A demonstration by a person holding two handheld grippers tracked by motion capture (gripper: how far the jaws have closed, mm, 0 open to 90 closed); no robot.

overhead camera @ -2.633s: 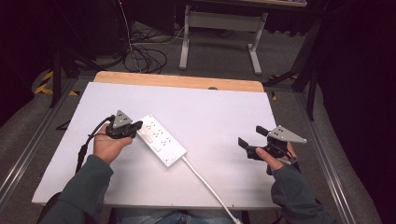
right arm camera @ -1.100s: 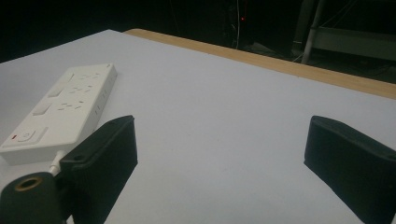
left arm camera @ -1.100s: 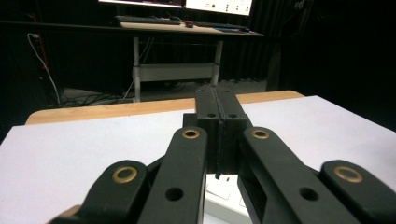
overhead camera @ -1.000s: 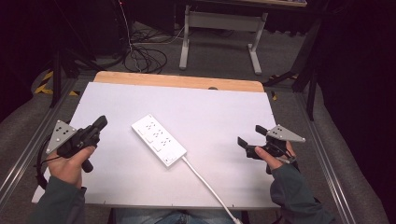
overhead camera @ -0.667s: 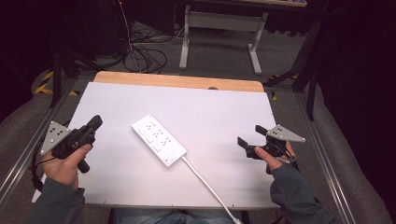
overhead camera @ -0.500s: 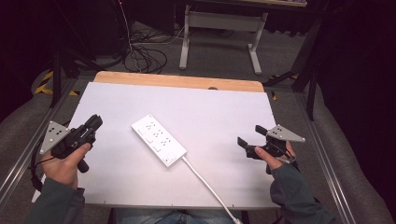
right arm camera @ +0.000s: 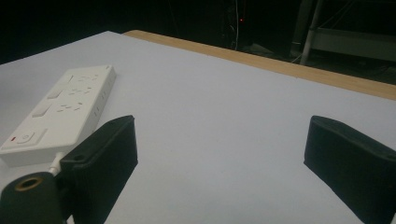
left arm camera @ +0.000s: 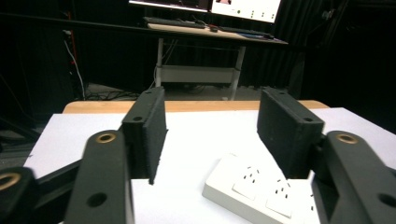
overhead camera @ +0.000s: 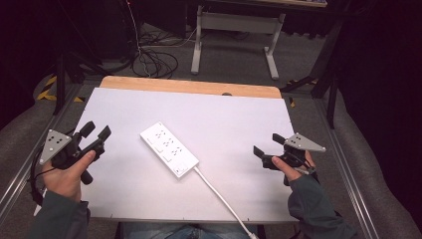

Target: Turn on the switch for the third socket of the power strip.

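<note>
A white power strip (overhead camera: 168, 150) lies slanted at the middle of the white table (overhead camera: 224, 114), its cord (overhead camera: 219, 196) trailing off the near edge. It also lies low right in the left gripper view (left arm camera: 254, 193) and at the left of the right gripper view (right arm camera: 60, 112). My left gripper (overhead camera: 96, 131) is held at the table's left edge, open, nothing between its jaws, well clear of the strip. My right gripper (overhead camera: 267, 145) hovers at the right side, open and empty. Black pads (left arm camera: 150, 128) stand wide apart; so do the right ones (right arm camera: 109, 149).
A wooden strip (overhead camera: 189, 87) runs along the table's far edge. Beyond it stand a desk frame (overhead camera: 234, 22) and loose cables (overhead camera: 154, 57) on the floor. Metal rails (overhead camera: 343, 164) flank the table on both sides.
My left gripper drew back from the power strip to the table's left edge, then turned slightly toward the strip. The right gripper and the strip have stayed put.
</note>
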